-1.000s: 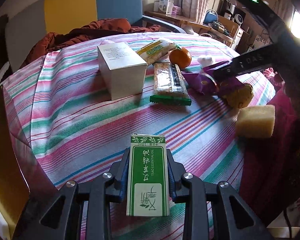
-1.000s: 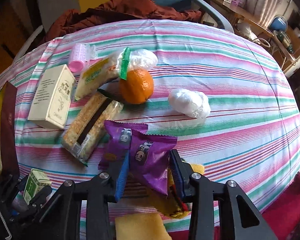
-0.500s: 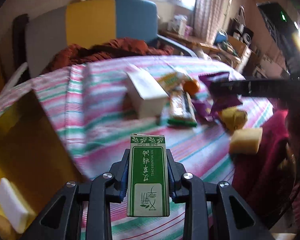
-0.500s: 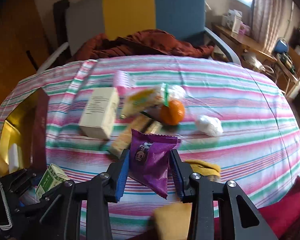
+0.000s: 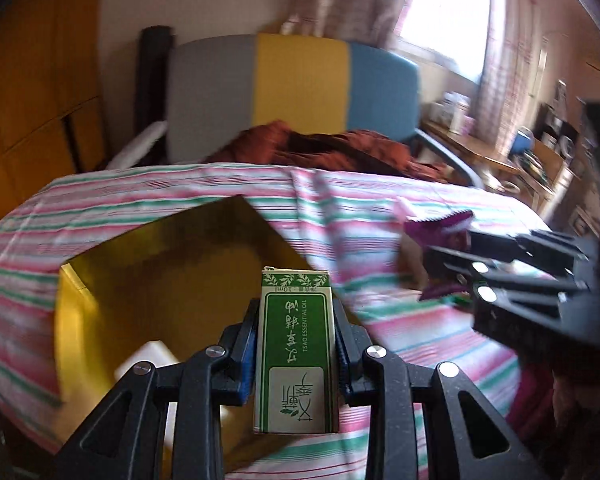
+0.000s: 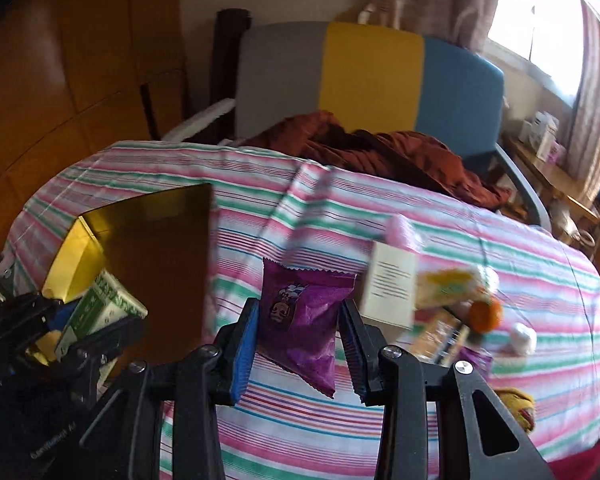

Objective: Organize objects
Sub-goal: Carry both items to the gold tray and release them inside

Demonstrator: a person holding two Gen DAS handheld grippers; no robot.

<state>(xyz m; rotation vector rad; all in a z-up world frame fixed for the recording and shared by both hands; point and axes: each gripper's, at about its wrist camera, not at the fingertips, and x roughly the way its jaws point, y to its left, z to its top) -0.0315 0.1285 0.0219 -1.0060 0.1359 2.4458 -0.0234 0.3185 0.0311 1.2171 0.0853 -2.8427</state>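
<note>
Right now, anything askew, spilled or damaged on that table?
Nothing spilled or damaged that I can make out; both views are motion-blurred. Only oddity: the striped tablecloth is rucked into a ridge near the far edge. Green essential-oil box and purple snack packet sit straight in their tongs.

Left hand-held gripper [image 5: 296, 354]: black frame, blue-padded jaws clamped on both sides of upright green-and-white carton, fingers pointing toward 12 o'clock. Right hand-held gripper [image 6: 298, 350]: same build, jaws pinched on crinkled purple foil packet, raised off surface. In left wrist view, right hand-held gripper sits at 3 o'clock.
</note>
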